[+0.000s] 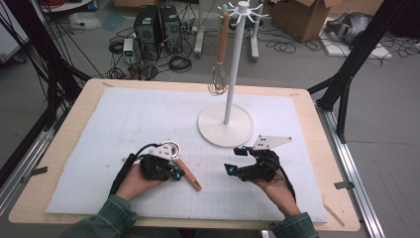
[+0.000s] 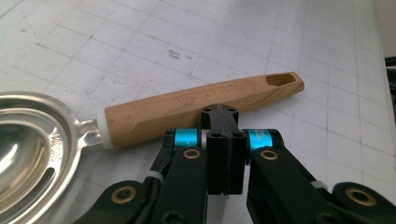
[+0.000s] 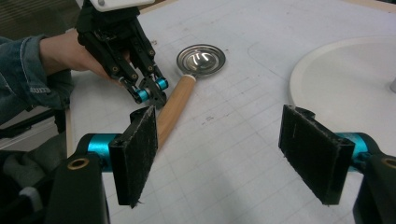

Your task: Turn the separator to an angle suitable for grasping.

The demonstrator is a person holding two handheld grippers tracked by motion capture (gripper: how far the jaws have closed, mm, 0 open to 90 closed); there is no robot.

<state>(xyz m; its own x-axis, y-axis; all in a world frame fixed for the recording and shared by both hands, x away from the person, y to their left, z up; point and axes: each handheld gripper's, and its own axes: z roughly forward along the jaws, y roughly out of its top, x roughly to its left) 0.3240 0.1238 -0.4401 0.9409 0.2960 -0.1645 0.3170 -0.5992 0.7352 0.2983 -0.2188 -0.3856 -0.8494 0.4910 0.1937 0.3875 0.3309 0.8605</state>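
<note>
Closed and empty, the left gripper [image 2: 219, 116] rests beside the strainer's [image 1: 181, 163] wooden handle at five o'clock from the bowl, while the right gripper [image 1: 236, 159] waits wide open, holding nothing, probably readying a pickup.

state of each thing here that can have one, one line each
left gripper: fingers shut, empty, just beside the spoon handle
right gripper: fingers open, nothing between them
spoon: lying flat on the mat, not held
whisk: hanging from the rack
rack: standing upright on the mat
</note>
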